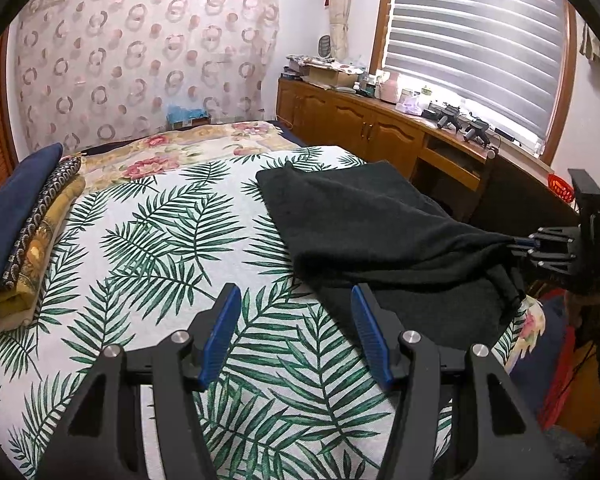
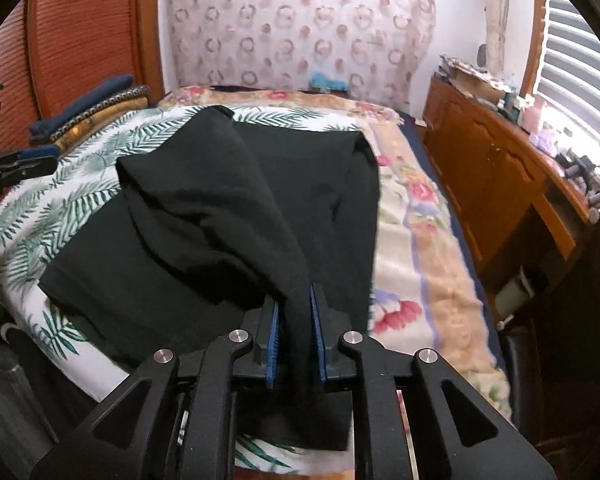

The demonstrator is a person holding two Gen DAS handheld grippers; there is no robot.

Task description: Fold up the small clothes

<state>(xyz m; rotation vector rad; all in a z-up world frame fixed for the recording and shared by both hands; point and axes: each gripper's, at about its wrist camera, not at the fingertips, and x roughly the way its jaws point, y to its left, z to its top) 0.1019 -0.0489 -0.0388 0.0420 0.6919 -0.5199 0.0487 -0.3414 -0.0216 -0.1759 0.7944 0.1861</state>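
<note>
Bed (image 1: pixel 148 240) under a palm-leaf sheet (image 1: pixel 260 380), a floral blanket (image 2: pixel 420 240) on its far end and window-side edge. Black garment (image 1: pixel 364 224) lies on the palm-leaf sheet toward the bed's window-side edge, near the foot; one corner is pulled up off the sheet, the rest lies flat. No readable brand, label or print on it in either view.

Folded stack of fabrics (image 1: pixel 16 232), navy on top, on the bed's opposite edge by the wooden headboard (image 2: pixel 80 32). Wooden cabinet (image 1: pixel 352 124) runs under the blinds, top cluttered; any writing there is too small to read.

Right gripper (image 2: pixel 294 336): blue pads clamped on the garment's lifted corner, cloth bunched between them. Left gripper (image 1: pixel 296 336): jaws spread wide, nothing between them, above bare sheet just beside the garment's near edge.
</note>
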